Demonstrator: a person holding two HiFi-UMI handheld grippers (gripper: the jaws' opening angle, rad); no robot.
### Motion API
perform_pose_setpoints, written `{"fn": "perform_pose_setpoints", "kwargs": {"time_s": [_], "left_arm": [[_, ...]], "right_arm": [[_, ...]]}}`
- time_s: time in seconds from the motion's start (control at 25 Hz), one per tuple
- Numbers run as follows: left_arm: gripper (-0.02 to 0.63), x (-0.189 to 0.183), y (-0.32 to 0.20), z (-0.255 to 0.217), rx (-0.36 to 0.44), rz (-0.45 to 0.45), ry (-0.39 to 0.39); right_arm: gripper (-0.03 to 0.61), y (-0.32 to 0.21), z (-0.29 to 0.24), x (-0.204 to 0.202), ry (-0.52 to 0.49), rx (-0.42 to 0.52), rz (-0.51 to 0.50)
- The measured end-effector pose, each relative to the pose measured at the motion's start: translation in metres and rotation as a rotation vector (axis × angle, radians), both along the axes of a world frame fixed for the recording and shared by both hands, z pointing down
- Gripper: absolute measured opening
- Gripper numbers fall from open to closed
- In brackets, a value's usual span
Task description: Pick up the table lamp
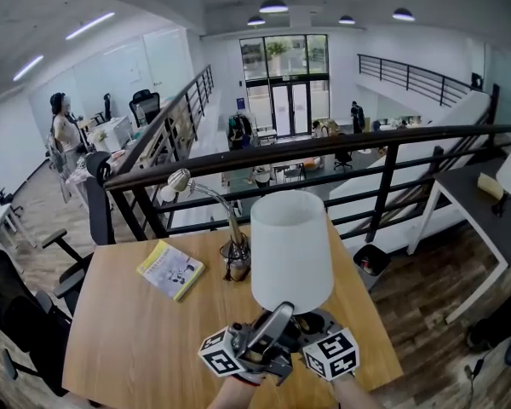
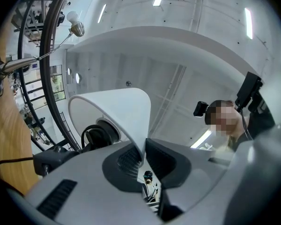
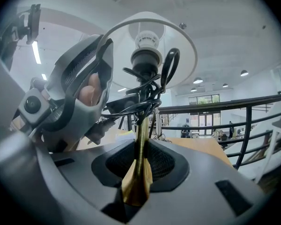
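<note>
Table lamp (image 1: 291, 250): over the near part of the wooden table (image 1: 128, 339), right of centre and close to the person; its white shade stands upright.
Left gripper (image 2: 144, 158): angled upward, jaws nearly together and pinching the lower rim of the lampshade (image 2: 114, 109); the thin shade wall sits between the two dark pads.
Right gripper (image 3: 139, 170): roughly level, jaws clamped on the lamp's brass stem (image 3: 139, 149), which widens just below the pads.
Under the shade: the bulb socket (image 3: 145, 55) is at the top of the stem, with a black cord (image 3: 147, 100) looped around it.
Lamp base: mostly hidden beneath the shade and both grippers in the head view; cannot tell whether it is clear of the tabletop.
Gooseneck lamp (image 1: 206, 194): stands at the far middle of the table, head bent left, apart from the held lamp.
Yellow booklet (image 1: 171, 269): lies flat, left of the gooseneck lamp's foot.
Black railing (image 1: 324, 147): runs behind the table's far edge.
</note>
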State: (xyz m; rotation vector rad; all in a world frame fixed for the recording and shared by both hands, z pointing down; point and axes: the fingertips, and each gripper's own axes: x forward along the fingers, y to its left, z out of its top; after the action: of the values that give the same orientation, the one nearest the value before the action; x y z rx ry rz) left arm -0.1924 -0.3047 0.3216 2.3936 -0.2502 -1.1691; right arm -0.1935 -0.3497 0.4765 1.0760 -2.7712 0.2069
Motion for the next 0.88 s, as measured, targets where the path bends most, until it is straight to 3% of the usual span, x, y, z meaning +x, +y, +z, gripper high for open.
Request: {"fn": "perform_pose_setpoints", "kwargs": {"time_s": [0.88], "left_arm": [[0.028,0.005,0.014,-0.048,0.085,-0.028,0.006]], "right_arm": [[0.095,0.002,-0.053,0.005,0.003,0.098,-0.022]]}}
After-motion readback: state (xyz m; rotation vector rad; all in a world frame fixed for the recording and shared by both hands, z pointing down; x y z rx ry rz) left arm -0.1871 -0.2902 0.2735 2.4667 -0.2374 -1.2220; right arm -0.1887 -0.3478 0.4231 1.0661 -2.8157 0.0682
